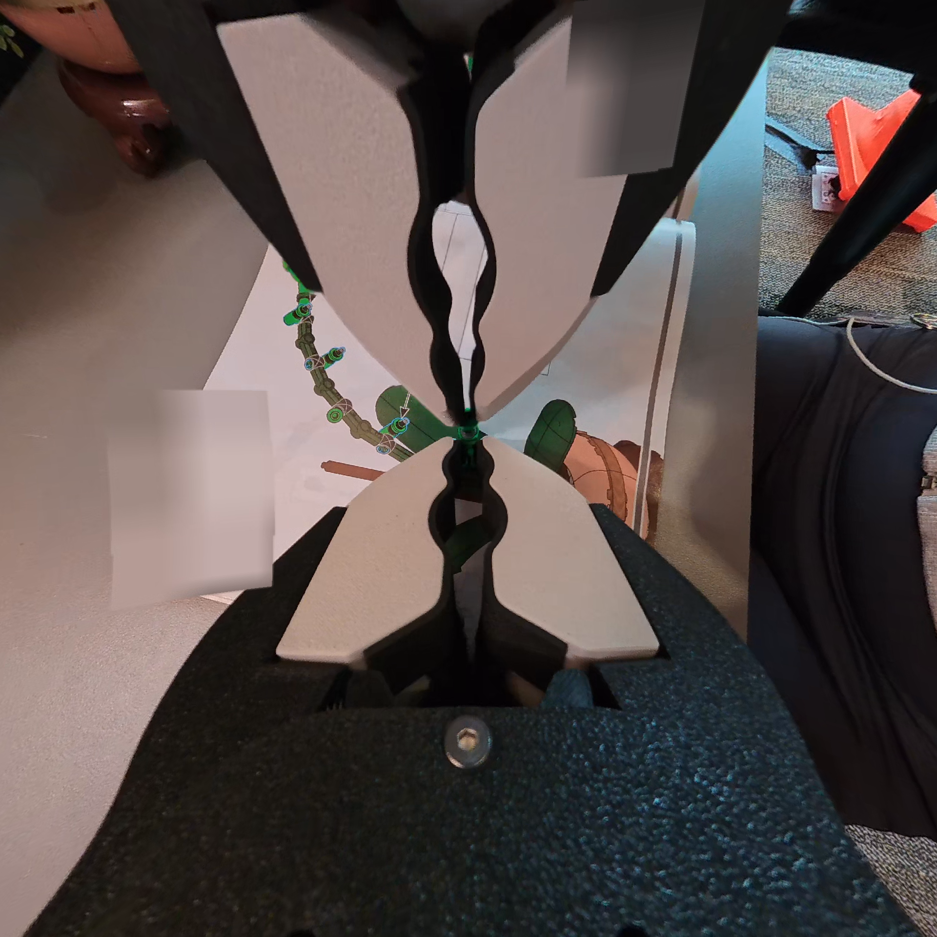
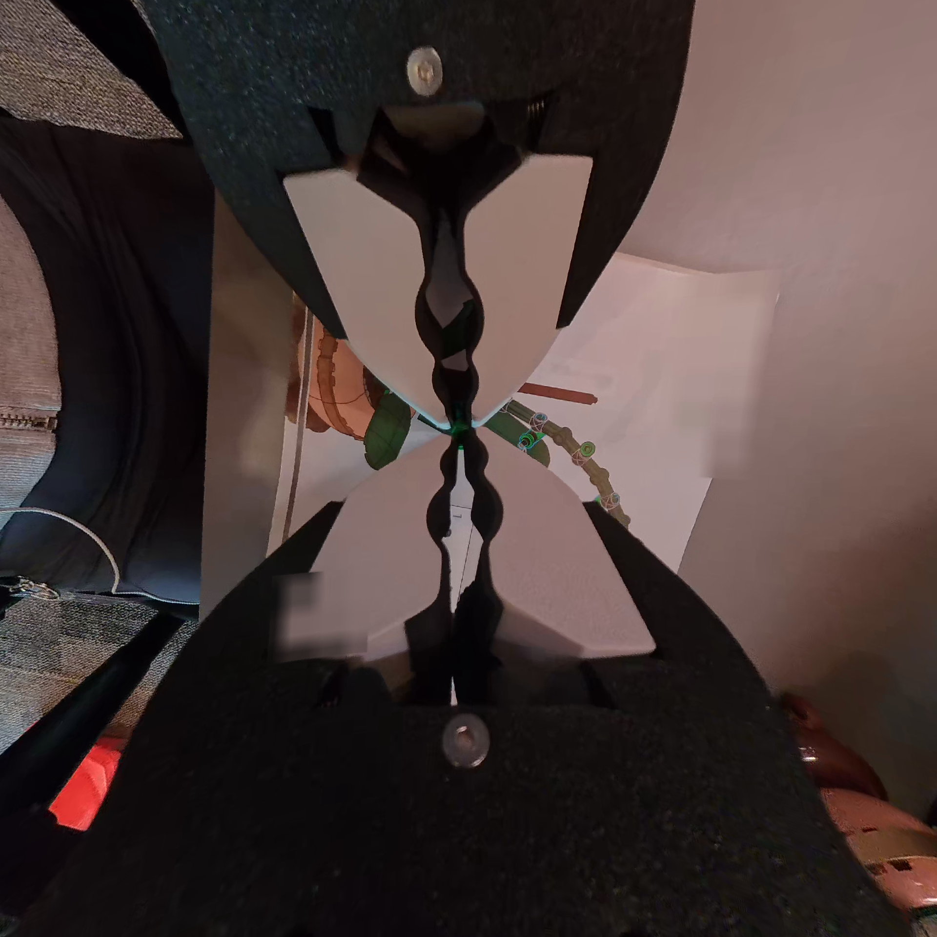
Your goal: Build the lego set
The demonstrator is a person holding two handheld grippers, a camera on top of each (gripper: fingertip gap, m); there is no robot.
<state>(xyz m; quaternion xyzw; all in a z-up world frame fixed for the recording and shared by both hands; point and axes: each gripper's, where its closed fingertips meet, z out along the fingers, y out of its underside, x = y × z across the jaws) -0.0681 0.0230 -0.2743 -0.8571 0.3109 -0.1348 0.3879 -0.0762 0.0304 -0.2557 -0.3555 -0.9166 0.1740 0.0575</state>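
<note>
The worktop (image 1: 76,659) is a pale, matt surface, and on it lies an open instruction booklet (image 1: 284,507) whose page shows a curved green stem with buds, broad leaves and a terracotta-coloured pot. At the far left corner of the left wrist view stands a model pot (image 1: 96,45) in salmon-pink bricks on a glossy dark brown base. Beyond the worktop edge you see grey carpet (image 1: 836,243), an orange object (image 1: 872,137) on it, a black angled leg and the dark clothing of a person (image 1: 836,557) seated at the worktop. Your two grippers face each other tip to tip above the booklet, each pointing along the other's axis, so each view shows its own fingers rising from below and the opposite gripper coming in from above. Your left gripper (image 1: 467,440) is drawn to a narrow gap, and its tips pinch a small bright green piece (image 1: 467,432) with a round end. Your right gripper (image 2: 459,440) is likewise nearly closed, its tips meeting at the same small green piece (image 2: 459,431); whether its pads press on the piece you cannot tell from these views. The piece is thus held in the air between the four fingertips, above the printed leaves on the page.
</note>
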